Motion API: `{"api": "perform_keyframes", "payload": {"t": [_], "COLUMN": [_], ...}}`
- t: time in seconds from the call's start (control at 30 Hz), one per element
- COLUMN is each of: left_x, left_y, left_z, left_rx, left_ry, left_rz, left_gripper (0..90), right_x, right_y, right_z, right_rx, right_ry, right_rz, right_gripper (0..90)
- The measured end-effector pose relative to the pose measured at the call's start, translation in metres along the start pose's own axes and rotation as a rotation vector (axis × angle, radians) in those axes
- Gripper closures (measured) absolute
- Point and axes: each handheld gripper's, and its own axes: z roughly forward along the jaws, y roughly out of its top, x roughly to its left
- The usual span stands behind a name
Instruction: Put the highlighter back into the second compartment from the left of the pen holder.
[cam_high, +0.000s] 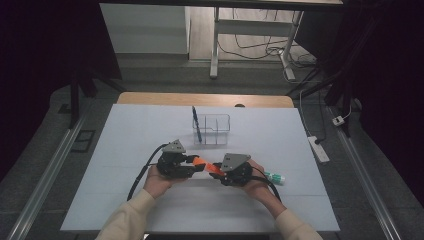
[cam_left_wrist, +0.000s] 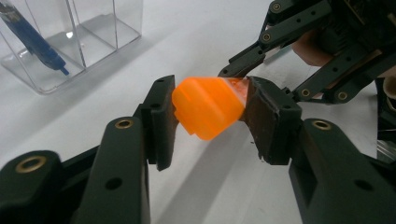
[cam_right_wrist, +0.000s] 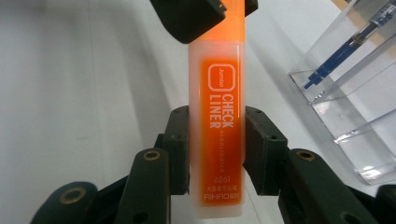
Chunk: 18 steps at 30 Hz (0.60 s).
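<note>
An orange highlighter labelled "Check Liner" is held level above the white table between my two grippers. In the right gripper view, the right gripper is shut on the highlighter's translucent body, with a pad on each side. The left gripper has both pads against the orange cap at the other end. In the high view, the left gripper and right gripper face each other near the table's middle, a hand behind each.
A clear plastic organizer with compartments stands just beyond the grippers, a blue pen upright in its left compartment. A small white and green tube lies on the table right of my right hand.
</note>
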Motion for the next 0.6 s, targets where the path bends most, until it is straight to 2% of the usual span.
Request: {"api": "perform_keyframes", "payload": {"t": [0.13,0.27,0.47,0.6], "left_x": [0.0010,-0.0004,-0.0015,-0.0068], "left_y": [-0.0001,0.0011,0.0016,0.0022], "left_z": [0.0004,-0.0006,-0.0007,-0.0003], "left_rx": [0.002,-0.017,-0.015,-0.029], "left_ry": [-0.018,-0.051,-0.048,-0.013], "left_rz": [-0.014,-0.016,-0.021,-0.003], "left_gripper": [56.7,63.8,64.7,63.6], "right_x": [0.0024,0.0043,0.0061,0.0063], "right_y": [-0.0005,-0.0014,-0.0017,-0.0024], "right_z": [0.0021,0.0056,0.0074,0.0067], "right_rx": [0.014,0.044,0.039,0.029], "right_ry": [-0.021,-0.031,-0.038,-0.054], "right_rz": [-0.022,-0.056,-0.058,-0.059], "right_gripper": [63.9,63.8,63.8,63.8]}}
